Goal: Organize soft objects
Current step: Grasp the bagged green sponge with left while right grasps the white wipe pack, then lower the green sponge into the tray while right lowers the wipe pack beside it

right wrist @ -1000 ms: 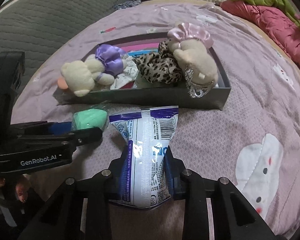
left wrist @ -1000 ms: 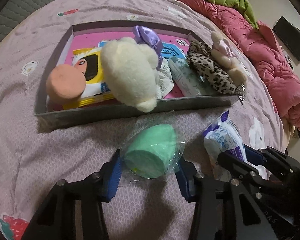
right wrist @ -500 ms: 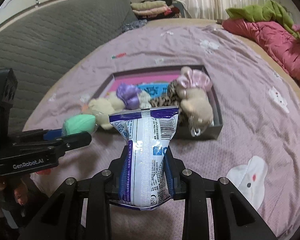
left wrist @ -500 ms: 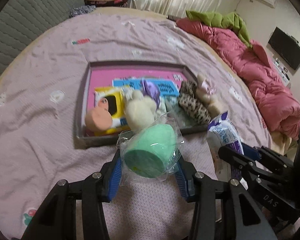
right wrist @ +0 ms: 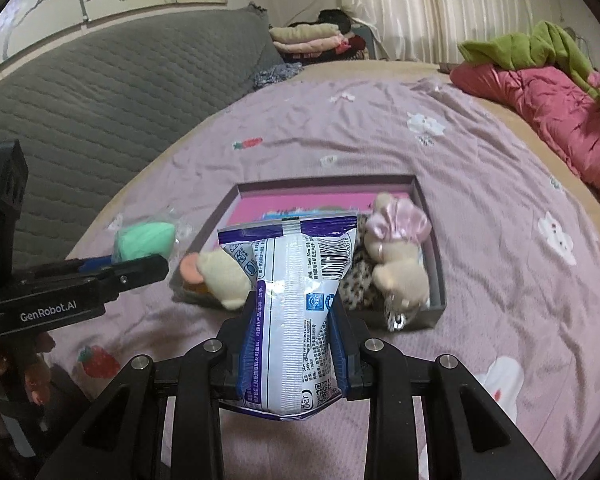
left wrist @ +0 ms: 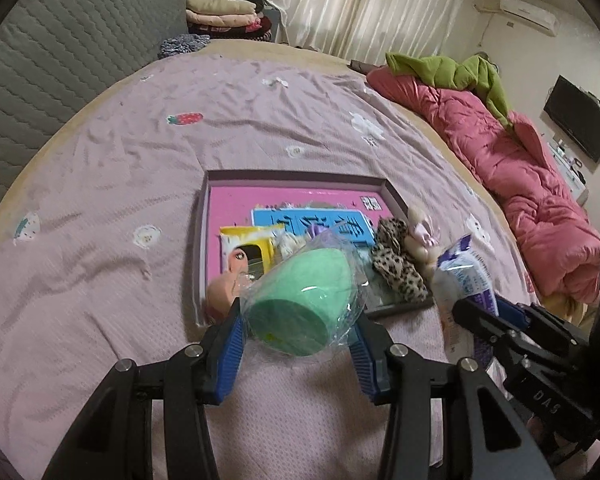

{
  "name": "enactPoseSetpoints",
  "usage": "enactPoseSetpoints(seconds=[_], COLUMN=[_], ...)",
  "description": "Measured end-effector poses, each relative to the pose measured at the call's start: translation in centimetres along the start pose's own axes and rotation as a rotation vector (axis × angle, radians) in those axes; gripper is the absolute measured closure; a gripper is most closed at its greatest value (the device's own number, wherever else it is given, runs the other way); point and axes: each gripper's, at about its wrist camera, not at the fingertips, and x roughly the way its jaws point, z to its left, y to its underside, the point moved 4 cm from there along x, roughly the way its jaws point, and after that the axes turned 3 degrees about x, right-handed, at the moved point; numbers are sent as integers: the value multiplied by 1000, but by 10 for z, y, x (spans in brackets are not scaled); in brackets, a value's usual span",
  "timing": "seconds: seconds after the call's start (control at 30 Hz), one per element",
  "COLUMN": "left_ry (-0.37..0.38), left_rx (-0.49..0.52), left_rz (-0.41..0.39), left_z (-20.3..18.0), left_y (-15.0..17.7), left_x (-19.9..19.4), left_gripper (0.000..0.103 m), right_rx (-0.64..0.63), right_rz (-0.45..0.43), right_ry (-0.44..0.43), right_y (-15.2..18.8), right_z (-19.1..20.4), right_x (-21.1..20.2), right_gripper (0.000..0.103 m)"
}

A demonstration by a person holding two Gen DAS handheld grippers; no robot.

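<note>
Between your left gripper [left wrist: 298,334] pads sits the green sponge [left wrist: 300,300] in crinkly film: light, squashy, slippery, so grip mid-body. Your right gripper [right wrist: 292,350] is clamped on the tissue pack [right wrist: 290,300], waist pinched, soft. Further out, the tray [right wrist: 436,276] holds plush toys, a leopard scrunchie [left wrist: 398,266]; far half free.

Both wrist views high above shared tray [left wrist: 204,208].
</note>
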Motion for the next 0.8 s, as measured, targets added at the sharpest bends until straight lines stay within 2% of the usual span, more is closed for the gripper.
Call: enactPoseSetpoints(seconds=[0.23, 0.43, 0.6, 0.8], left_ry=[-12, -28, -33, -31], left_rx=[-18, -41, -55, -61], left_rz=[-21, -17, 12, 66], left_z=[14, 29, 36, 38], left_y=[-20, -43, -59, -63], left_x=[5, 25, 55, 91], left_gripper=[55, 55, 55, 55], right_rx=[5, -4, 2, 19], right_rz=[-27, -37, -35, -12], right_ry=[-1, -1, 0, 5], right_y=[-23, -39, -49, -54], right_z=[0, 5, 5, 1], right_x=[6, 24, 41, 66], right_gripper=[71, 71, 71, 71])
